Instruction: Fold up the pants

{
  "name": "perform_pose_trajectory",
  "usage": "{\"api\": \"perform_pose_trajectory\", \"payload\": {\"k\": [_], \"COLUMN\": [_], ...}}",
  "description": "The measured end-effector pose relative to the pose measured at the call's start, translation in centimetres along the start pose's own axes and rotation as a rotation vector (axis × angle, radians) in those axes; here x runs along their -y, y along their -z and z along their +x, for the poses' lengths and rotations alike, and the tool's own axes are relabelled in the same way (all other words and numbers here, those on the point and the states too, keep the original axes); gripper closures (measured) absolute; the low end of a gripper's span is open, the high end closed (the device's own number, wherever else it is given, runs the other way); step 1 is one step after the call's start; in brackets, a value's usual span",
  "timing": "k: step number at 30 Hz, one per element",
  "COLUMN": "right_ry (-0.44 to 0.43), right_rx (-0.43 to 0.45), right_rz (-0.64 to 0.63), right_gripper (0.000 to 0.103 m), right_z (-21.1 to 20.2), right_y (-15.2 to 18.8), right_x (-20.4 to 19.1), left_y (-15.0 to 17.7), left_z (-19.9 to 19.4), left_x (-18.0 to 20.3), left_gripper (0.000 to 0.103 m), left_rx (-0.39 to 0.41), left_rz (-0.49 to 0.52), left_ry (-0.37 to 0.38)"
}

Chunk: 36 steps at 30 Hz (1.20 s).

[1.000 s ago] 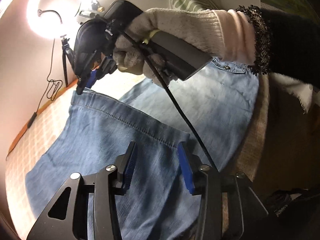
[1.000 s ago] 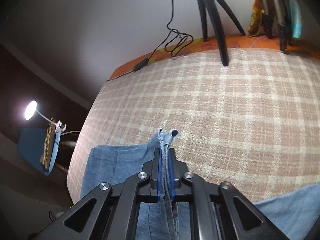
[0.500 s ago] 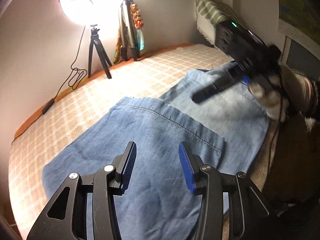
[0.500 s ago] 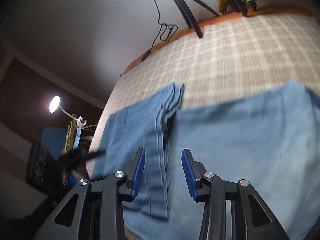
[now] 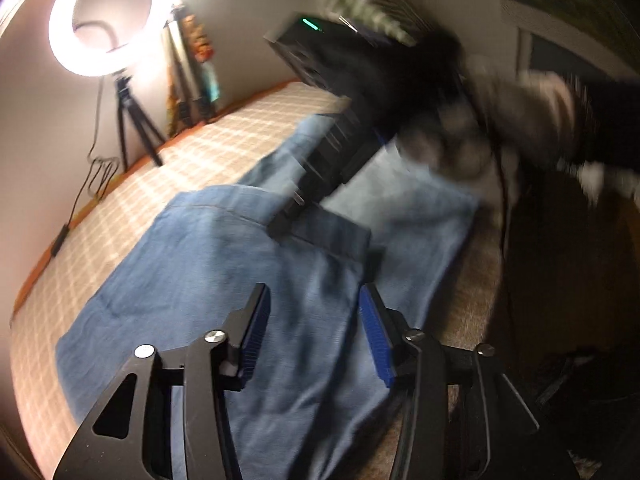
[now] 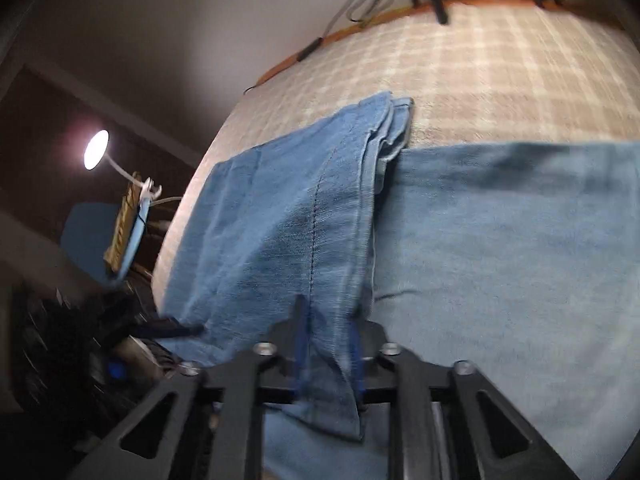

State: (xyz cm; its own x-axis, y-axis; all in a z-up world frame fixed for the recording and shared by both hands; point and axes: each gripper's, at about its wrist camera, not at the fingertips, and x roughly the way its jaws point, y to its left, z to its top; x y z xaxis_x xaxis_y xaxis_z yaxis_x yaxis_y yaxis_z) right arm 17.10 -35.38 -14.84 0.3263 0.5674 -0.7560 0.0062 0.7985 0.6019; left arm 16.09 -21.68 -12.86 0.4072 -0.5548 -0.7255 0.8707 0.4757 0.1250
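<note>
- Closing on a bunched fold of the jeans (image 6: 312,200), the right gripper (image 6: 328,360) is seen with cloth between its pads.
- The left gripper (image 5: 312,336) is opening, empty, above the jeans.
- Soft, rather heavy denim is judged; the thick hem (image 6: 394,120) should be held.

You have a lit ring light (image 5: 105,20) on a black tripod (image 5: 134,128) at the far wall, its cable (image 5: 86,188) trailing along the checked bedspread (image 5: 248,120). Off the bed's side, a small desk lamp (image 6: 96,155) glows in the dark.
</note>
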Motion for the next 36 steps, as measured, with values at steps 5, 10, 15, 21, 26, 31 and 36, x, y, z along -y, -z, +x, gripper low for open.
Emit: {"api": "perform_pose_trajectory", "payload": {"k": [5,10,15,21,26,31,36], "right_ry": [-0.083,-0.123,-0.126,-0.149,-0.051,0.048,0.109], "right_rx": [0.039,0.020,-0.009,0.036,0.136,0.124,0.139], "right_rz": [0.028,0.014,0.009,0.035,0.051,0.031,0.031], "right_gripper": [0.093,0.089,0.076,0.061,0.057,0.057,0.052], "right_z": [-1.5,2.1,5.3,3.1,-1.8,-1.5,0.1], "right_y": [-2.1,-5.5,-7.4,-6.7,-3.1,-1.8,-1.6], "right_x": [-3.8,-7.7,-8.1,-5.6,-2.6,-0.5,-0.4], "left_y": [-0.2,0.7,1.9,2.2,3.0,4.0,4.4], "left_z": [0.6,-0.8,-0.6,2.0,1.4,0.5,-1.3], "left_x": [-0.7,-3.5,-5.9,-8.4,-9.6,-11.7,-12.3], "left_gripper": [0.053,0.053,0.053,0.053,0.053,0.061,0.070], "left_rx": [0.030,0.052,0.024,-0.038,0.002,0.057,0.118], "left_rz": [-0.076,-0.187,-0.267,-0.366,-0.432,-0.563,-0.616], "left_ry": [0.018,-0.027,-0.057,-0.080,-0.018,0.047,0.072]}}
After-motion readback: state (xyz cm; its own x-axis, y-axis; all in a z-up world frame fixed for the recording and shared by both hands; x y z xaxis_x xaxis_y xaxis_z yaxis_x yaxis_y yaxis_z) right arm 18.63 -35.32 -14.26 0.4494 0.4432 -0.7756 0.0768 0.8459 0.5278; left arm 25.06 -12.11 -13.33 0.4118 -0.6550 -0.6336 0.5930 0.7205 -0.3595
